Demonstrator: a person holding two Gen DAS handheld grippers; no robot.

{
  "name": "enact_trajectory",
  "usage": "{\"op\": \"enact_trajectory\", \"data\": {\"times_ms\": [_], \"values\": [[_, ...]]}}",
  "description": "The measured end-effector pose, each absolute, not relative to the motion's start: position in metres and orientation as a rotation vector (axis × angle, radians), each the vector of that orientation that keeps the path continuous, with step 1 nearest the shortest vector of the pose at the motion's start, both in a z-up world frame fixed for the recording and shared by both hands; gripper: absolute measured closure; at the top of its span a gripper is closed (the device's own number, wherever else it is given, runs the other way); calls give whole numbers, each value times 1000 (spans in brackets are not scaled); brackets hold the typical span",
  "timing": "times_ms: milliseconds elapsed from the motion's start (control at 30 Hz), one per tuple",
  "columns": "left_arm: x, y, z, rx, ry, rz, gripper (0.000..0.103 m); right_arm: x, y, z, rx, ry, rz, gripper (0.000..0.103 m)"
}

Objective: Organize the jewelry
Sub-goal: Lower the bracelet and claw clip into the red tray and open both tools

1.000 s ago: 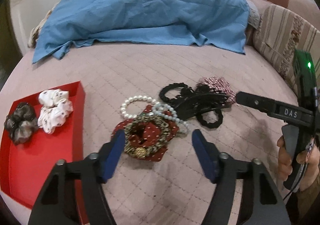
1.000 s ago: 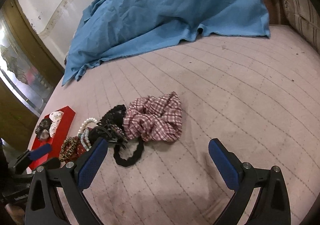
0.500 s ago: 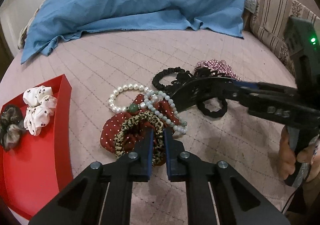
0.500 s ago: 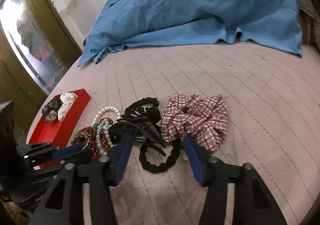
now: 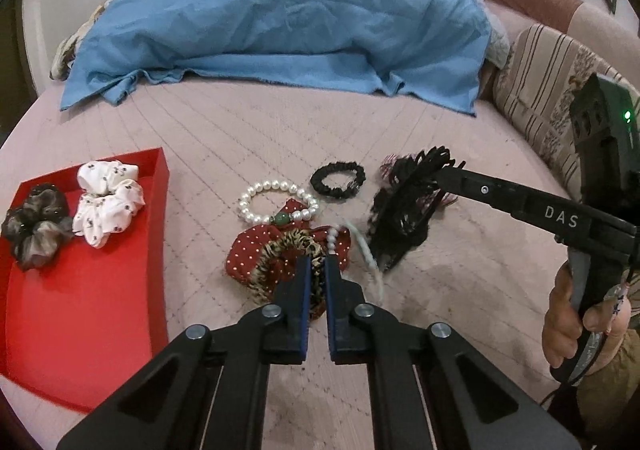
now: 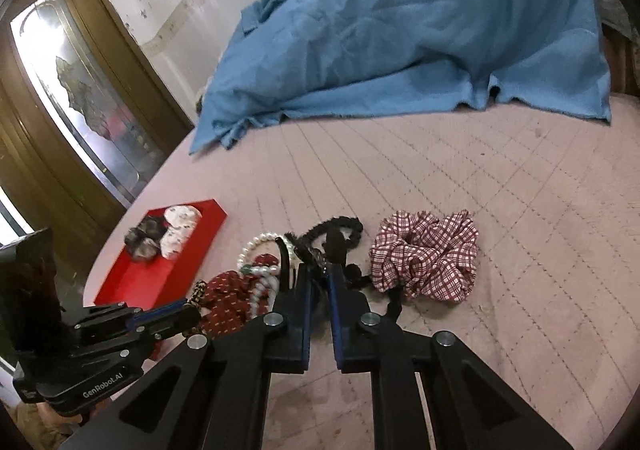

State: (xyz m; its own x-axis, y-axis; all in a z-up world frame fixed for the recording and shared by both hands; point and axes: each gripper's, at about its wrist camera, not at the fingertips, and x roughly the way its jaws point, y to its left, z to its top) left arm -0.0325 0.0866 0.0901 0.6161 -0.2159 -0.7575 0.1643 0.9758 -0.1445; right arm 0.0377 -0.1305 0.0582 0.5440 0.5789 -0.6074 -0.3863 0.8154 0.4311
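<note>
Leopard-print fabric scrunchie (image 5: 280, 262) sits pinched between the blue pads of the left gripper (image 5: 316, 266), atop a dark red dotted scrunchie (image 5: 248, 250) on the pink quilted bed (image 5: 240, 130), right of the red tray (image 5: 100, 310). The right gripper (image 6: 319, 278) has just clamped onto a black plastic claw hair clip (image 5: 404, 206), beside the red-and-white plaid scrunchie (image 6: 428, 254) and white pearl bracelet (image 5: 272, 202).

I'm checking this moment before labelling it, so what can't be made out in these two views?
- Left wrist view: what lies under the blue cloth; it covers the whole heap.
- Left wrist view: the light bead strand beside the left gripper is motion-blurred.
- Right wrist view: the exact shape of the black hair clip in the right gripper; the fingers hide it.
- Left wrist view: the red tray runs past the left edge.
</note>
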Motion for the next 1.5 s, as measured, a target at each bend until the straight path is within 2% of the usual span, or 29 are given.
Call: {"op": "enact_trajectory", "data": {"times_ms": [467, 733, 1167, 1500], "values": [[-64, 149, 129, -298, 807, -231, 97, 6, -128, 87, 259, 740, 535, 96], [-81, 198, 137, -268, 783, -99, 97, -18, -105, 97, 262, 761, 545, 96], [-107, 327, 104, -293, 829, 195, 97, -33, 34, 119, 137, 824, 689, 96], [-111, 366, 76, -337, 879, 261, 97, -17, 122, 81, 82, 951, 707, 96]]}}
